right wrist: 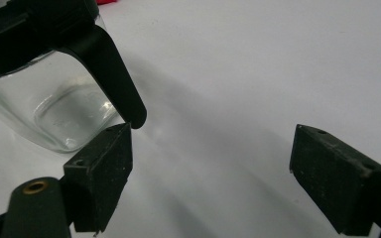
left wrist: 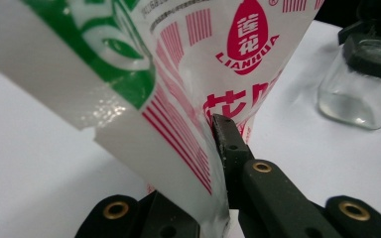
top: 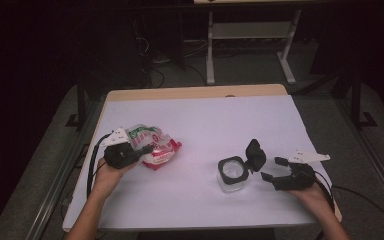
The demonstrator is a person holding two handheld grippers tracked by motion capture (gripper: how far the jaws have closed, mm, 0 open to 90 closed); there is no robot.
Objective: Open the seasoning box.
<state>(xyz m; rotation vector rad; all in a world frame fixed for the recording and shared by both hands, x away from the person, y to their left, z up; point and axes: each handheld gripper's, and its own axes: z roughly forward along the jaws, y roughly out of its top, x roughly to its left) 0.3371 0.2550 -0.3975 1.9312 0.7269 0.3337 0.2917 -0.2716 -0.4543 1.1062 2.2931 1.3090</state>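
While clamped tight on a fold of the plastic bag (left wrist: 188, 94), left gripper (top: 130, 152) sits near the left edge of the desk (top: 200, 115), held in the left hand (top: 107, 175); jaws fully closed with the film pinched between them, as seen close up in the left gripper view; bag white with green and red print, lying crumpled just right of that gripper, well in from the near edge; right gripper (top: 275, 169) near the right edge, held in the right hand (top: 312, 192), jaws spread wide and gripping nothing; glass jar (top: 231, 175) just left of it, upright on the desk toward the near right, apart from the bag; black hinged lid (top: 255, 155) flipped up at the jar's right side; lid's tab (right wrist: 114, 79) hanging just above one black pad (right wrist: 104, 163) in the right gripper view; contact there impossible to tell.
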